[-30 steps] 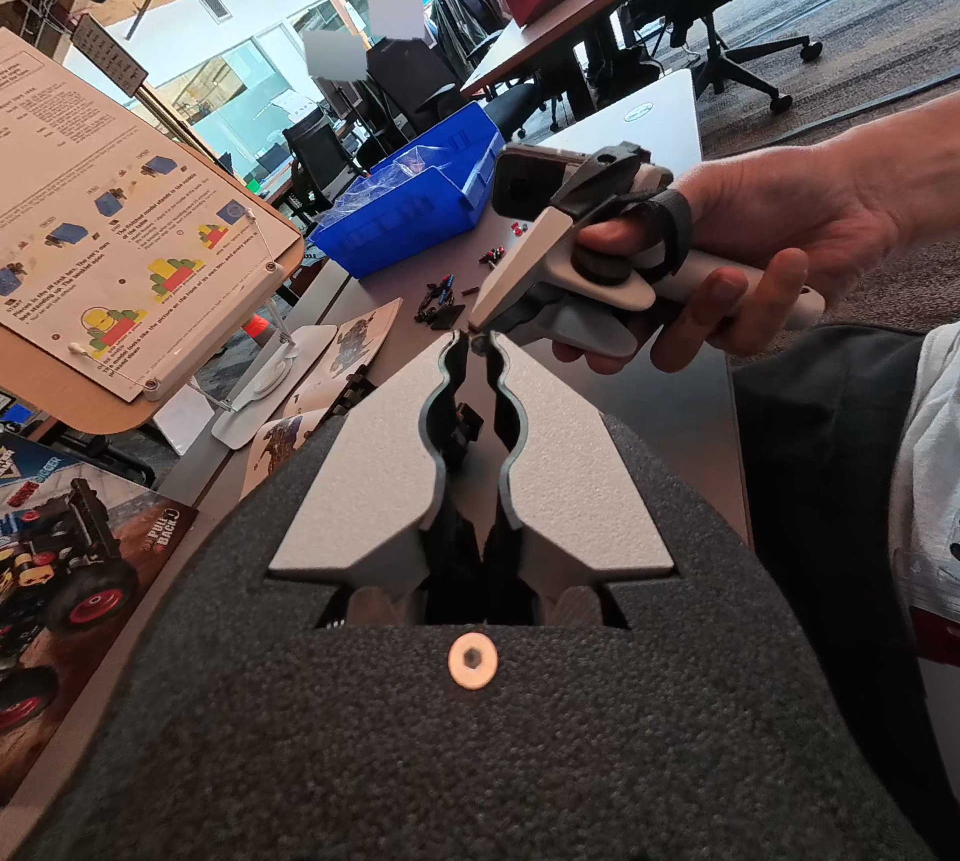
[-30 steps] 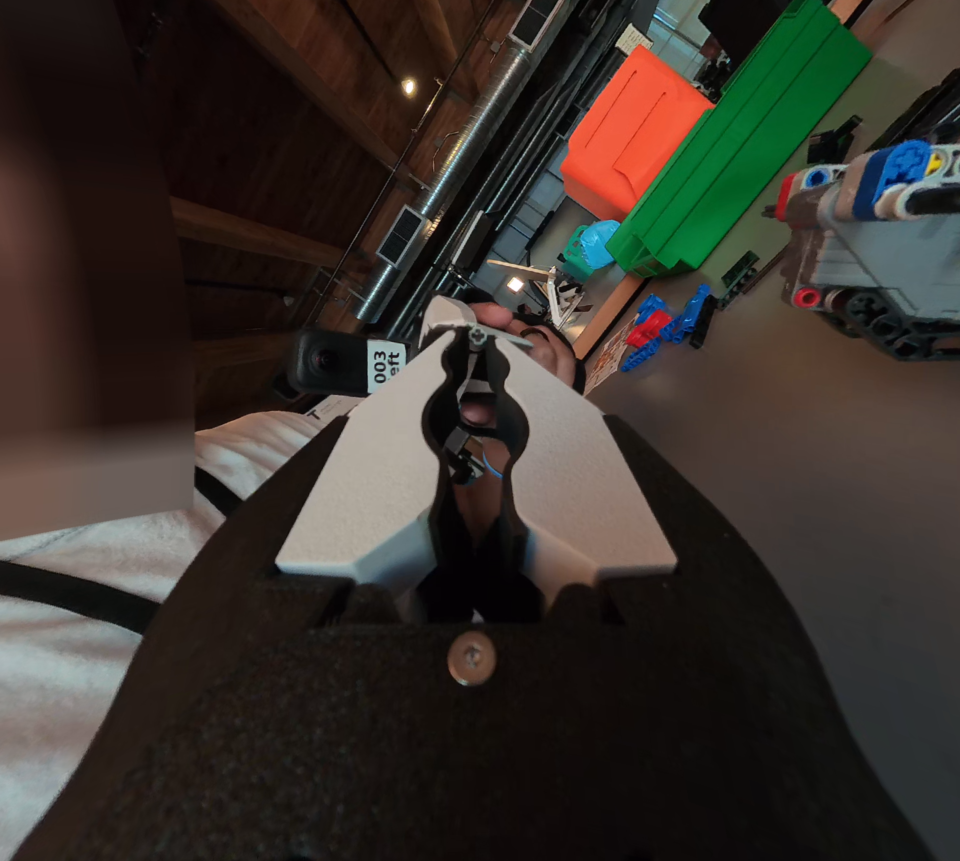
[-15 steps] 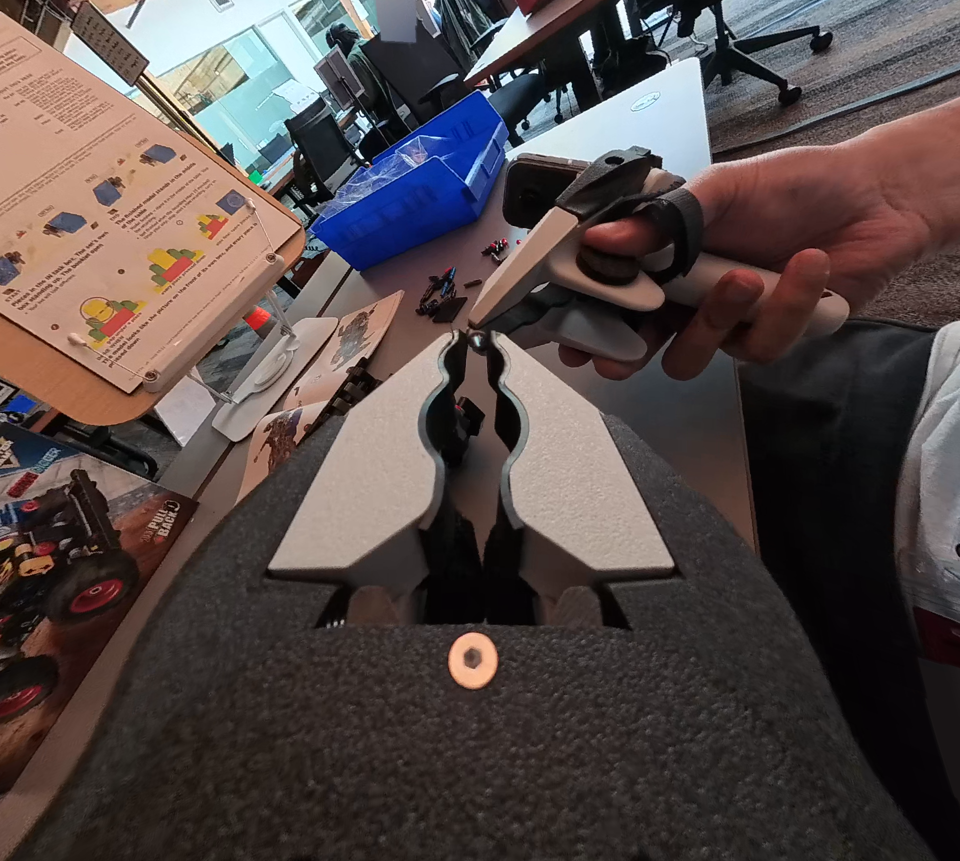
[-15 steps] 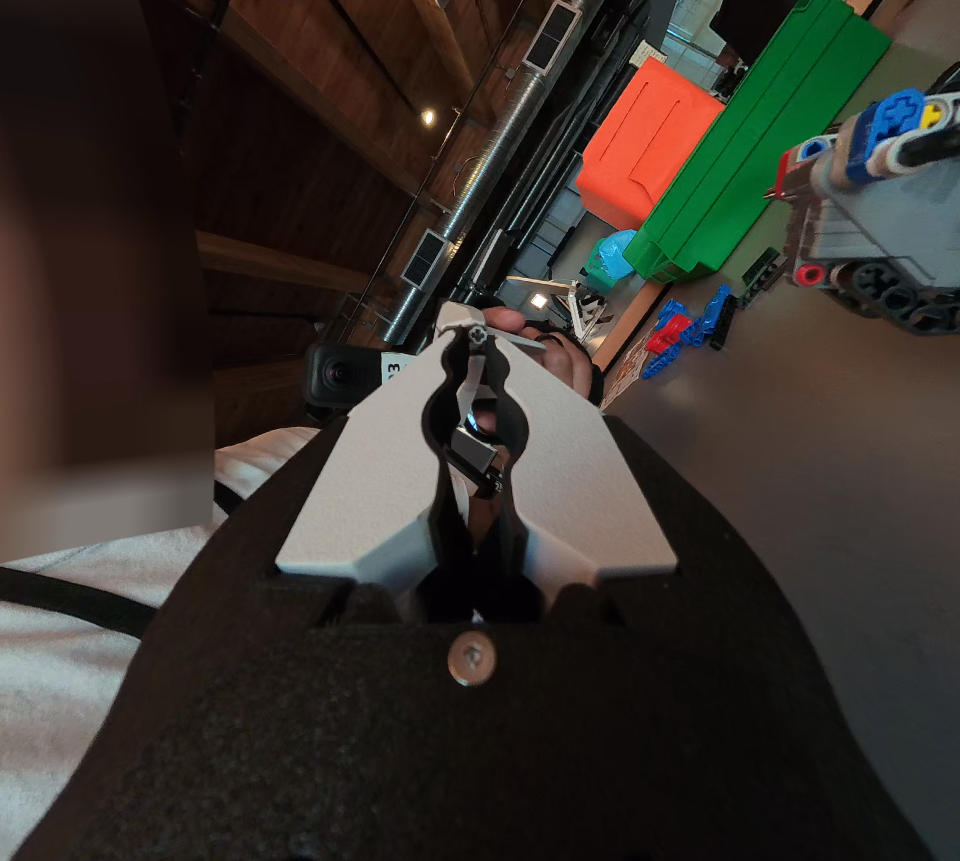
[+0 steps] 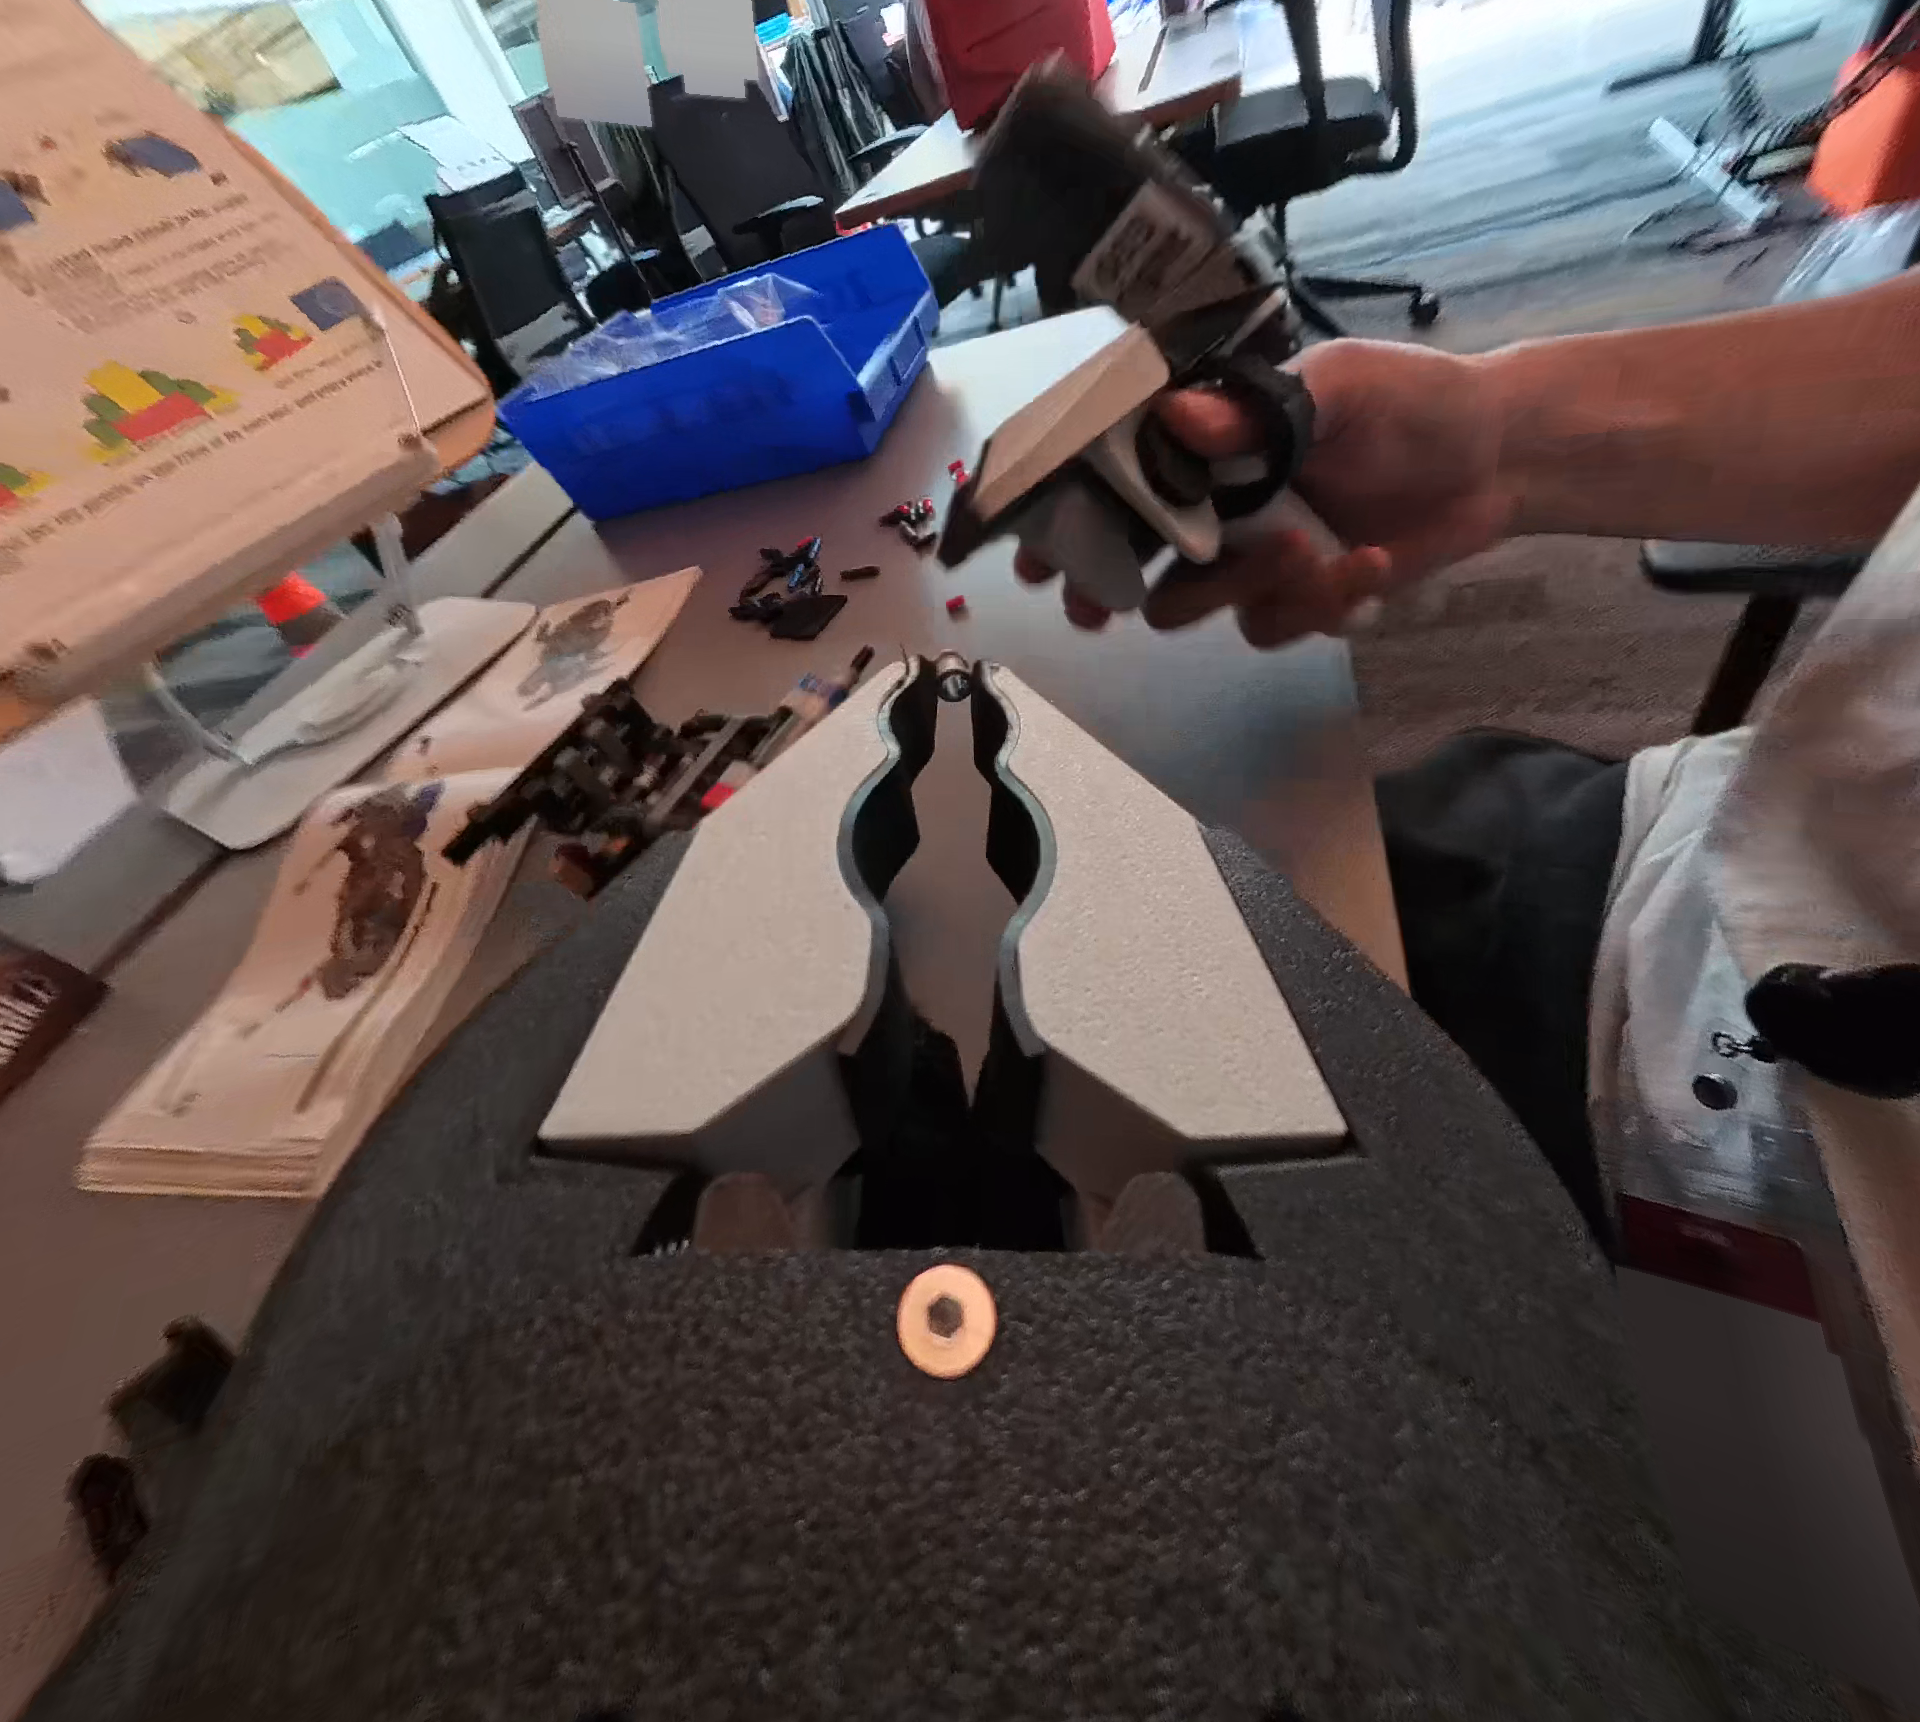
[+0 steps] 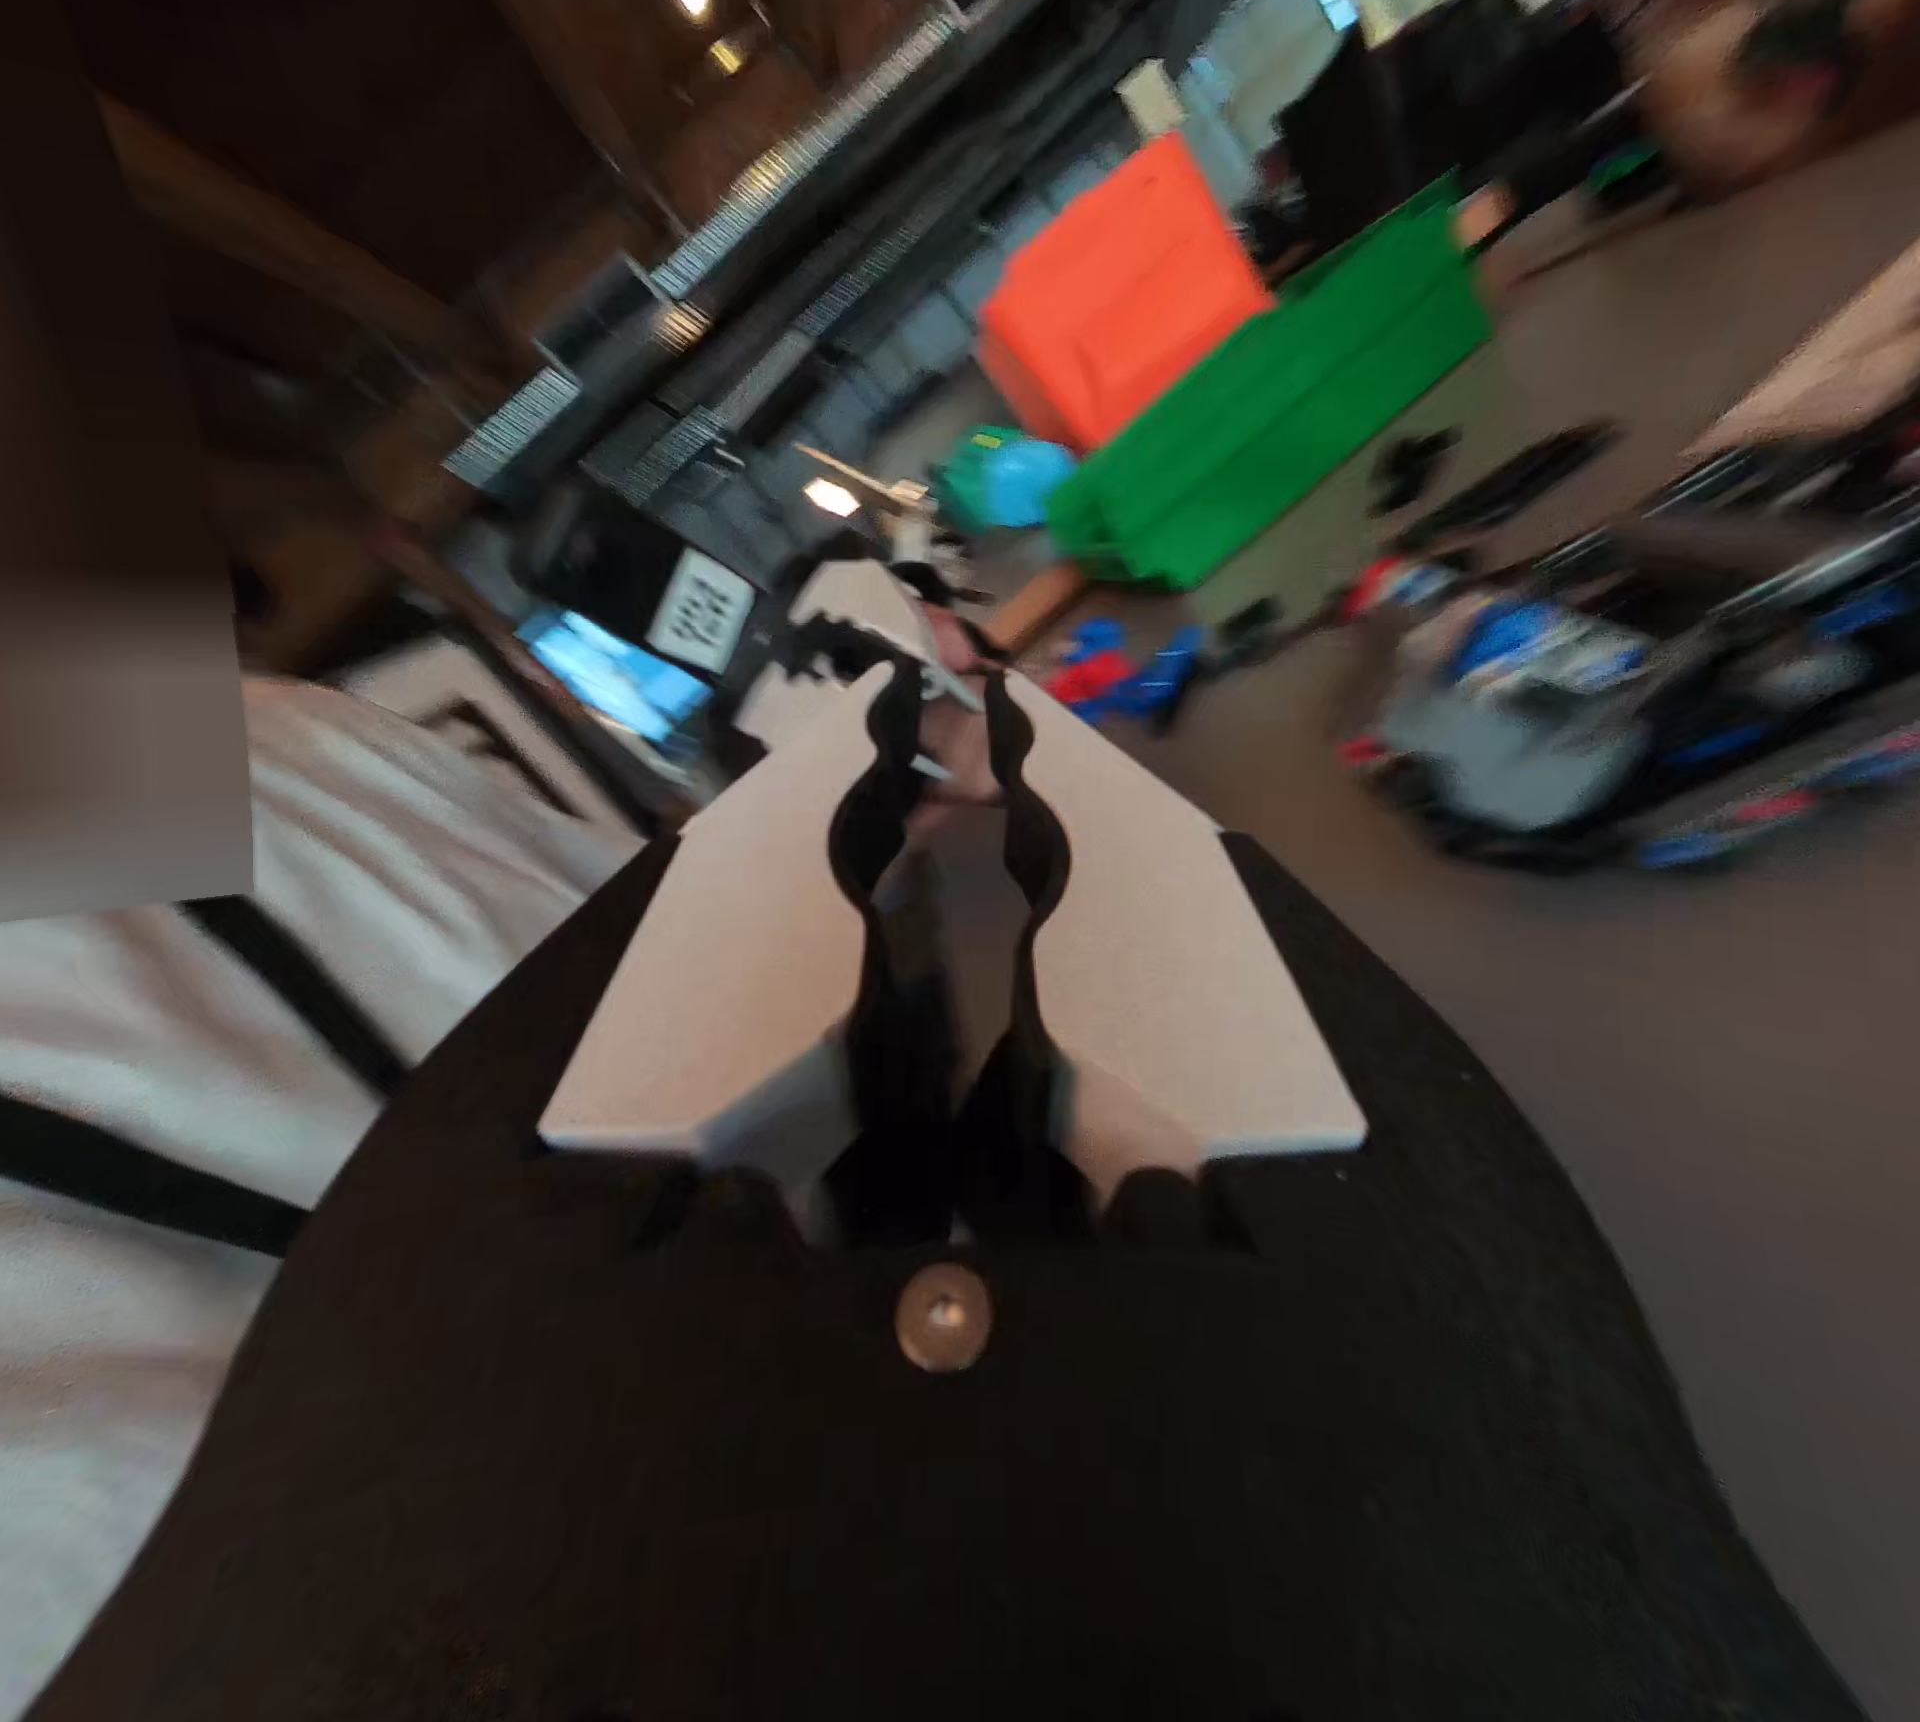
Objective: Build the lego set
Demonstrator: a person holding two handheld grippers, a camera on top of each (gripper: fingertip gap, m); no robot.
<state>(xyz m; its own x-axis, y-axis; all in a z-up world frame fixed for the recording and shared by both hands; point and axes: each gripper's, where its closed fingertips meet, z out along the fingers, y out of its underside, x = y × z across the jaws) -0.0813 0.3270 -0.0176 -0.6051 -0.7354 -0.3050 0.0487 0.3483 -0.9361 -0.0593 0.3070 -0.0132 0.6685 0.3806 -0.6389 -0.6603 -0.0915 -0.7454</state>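
My left gripper (image 5: 948, 685) is shut on a small grey round lego piece (image 5: 951, 687), pinched at the very fingertips above the grey table (image 5: 1143, 716). My right gripper (image 5: 954, 542), held in a hand, hangs above and just beyond it, pointing down-left. In the blurred right wrist view its jaws (image 6: 948, 680) stand a narrow gap apart with nothing seen between them. A black lego assembly (image 5: 623, 773) lies on the open instruction booklet (image 5: 343, 966). A partly built grey, blue and red model (image 6: 1538, 716) sits on the table to the right.
A blue bin (image 5: 727, 399) with plastic bags stands at the back. Small loose black and red pieces (image 5: 795, 592) lie before it. An instruction board on a stand (image 5: 156, 384) leans at the left. Green (image 6: 1278, 446) and orange (image 6: 1122, 301) bins and loose blue and red pieces (image 6: 1122, 680) lie farther off. Less than 4 cm separates the two grippers' tips. From either gripper's tips it is about 20 cm to the black lego assembly (image 5: 623, 773).
The two grippers met tip to tip on the small grey piece. The right gripper has now pulled away up and to the right; the piece stays in the left gripper. Both views swung.
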